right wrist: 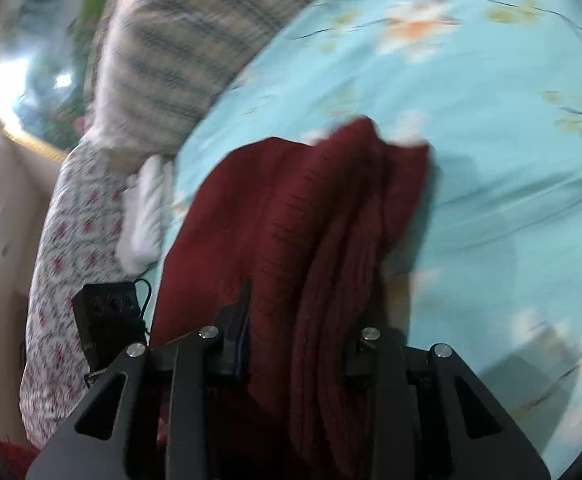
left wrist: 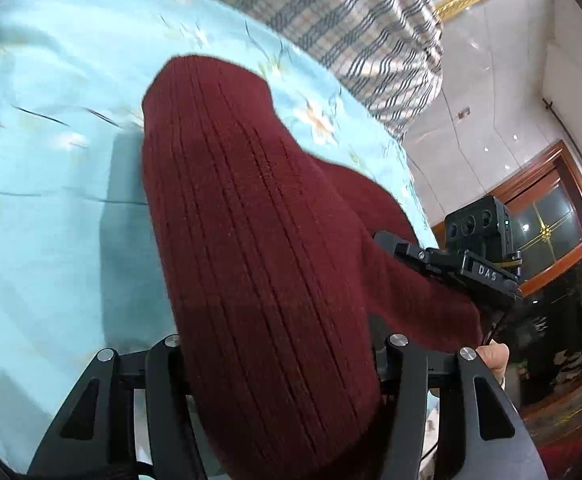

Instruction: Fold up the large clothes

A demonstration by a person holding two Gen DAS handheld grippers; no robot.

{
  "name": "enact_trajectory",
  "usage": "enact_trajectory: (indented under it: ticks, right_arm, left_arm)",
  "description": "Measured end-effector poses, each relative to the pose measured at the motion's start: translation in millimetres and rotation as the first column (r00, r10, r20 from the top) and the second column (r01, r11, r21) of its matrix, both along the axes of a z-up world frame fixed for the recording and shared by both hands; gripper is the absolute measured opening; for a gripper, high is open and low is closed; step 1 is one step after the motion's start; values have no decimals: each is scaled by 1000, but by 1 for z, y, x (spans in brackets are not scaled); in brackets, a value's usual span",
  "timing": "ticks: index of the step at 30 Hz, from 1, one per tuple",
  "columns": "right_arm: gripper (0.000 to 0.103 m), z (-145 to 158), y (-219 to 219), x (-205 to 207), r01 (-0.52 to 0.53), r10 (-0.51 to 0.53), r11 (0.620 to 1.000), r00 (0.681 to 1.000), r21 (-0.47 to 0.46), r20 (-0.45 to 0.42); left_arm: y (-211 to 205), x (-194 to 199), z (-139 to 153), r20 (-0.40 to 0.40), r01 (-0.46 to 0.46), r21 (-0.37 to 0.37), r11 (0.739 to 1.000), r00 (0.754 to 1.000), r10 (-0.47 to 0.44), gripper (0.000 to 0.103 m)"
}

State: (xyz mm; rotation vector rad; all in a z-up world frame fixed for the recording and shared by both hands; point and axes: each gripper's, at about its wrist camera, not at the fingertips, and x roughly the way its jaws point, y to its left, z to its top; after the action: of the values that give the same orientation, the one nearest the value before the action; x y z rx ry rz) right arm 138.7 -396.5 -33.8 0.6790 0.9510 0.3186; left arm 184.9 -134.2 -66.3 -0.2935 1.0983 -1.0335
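right hand-held gripper (left wrist: pixel 387 240) marked "das"

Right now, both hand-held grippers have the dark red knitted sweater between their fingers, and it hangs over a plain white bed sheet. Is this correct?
Not quite. The sheet is light blue with a flower print, not plain white; both wrist views show this. The rest holds: the dark red knitted sweater lies between the fingers of the left hand-held gripper and the right hand-held gripper.

Right gripper (right wrist: pixel 299 344): jaws around bunched maroon sweater (right wrist: pixel 323 208), over blue floral sheet (right wrist: pixel 491 160); striped blanket (right wrist: pixel 179 48) behind.
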Motion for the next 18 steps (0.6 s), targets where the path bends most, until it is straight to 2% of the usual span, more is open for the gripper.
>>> enact_trajectory:
  ticks: [4, 7, 9, 12, 14, 18]
  right_arm:
    - [33, 1, 68, 8, -126, 125, 992, 990, 11, 61]
    - [33, -13, 107, 20, -190, 187, 981, 980, 39, 75]
    - [33, -27, 126, 26, -214, 211, 976, 976, 39, 60]
    - [34, -57, 149, 36, -224, 224, 974, 974, -29, -22]
    - [43, -65, 147, 34, -206, 204, 978, 978, -42, -38]
    - [57, -59, 132, 26, -153, 150, 987, 986, -48, -73]
  left_arm:
    - [64, -13, 27, 62, -44, 44, 998, 997, 41, 56]
    - [106, -19, 37, 104, -96, 108, 989, 991, 85, 56]
    - [127, -19, 30, 112, -133, 142, 981, 987, 117, 57]
    - [141, -16, -1, 94, -174, 222, 959, 983, 157, 62]
    - [152, -17, -17, 78, -205, 181, 962, 978, 194, 69]
    - [155, -17, -18, 48, -243, 152, 958, 970, 238, 77]
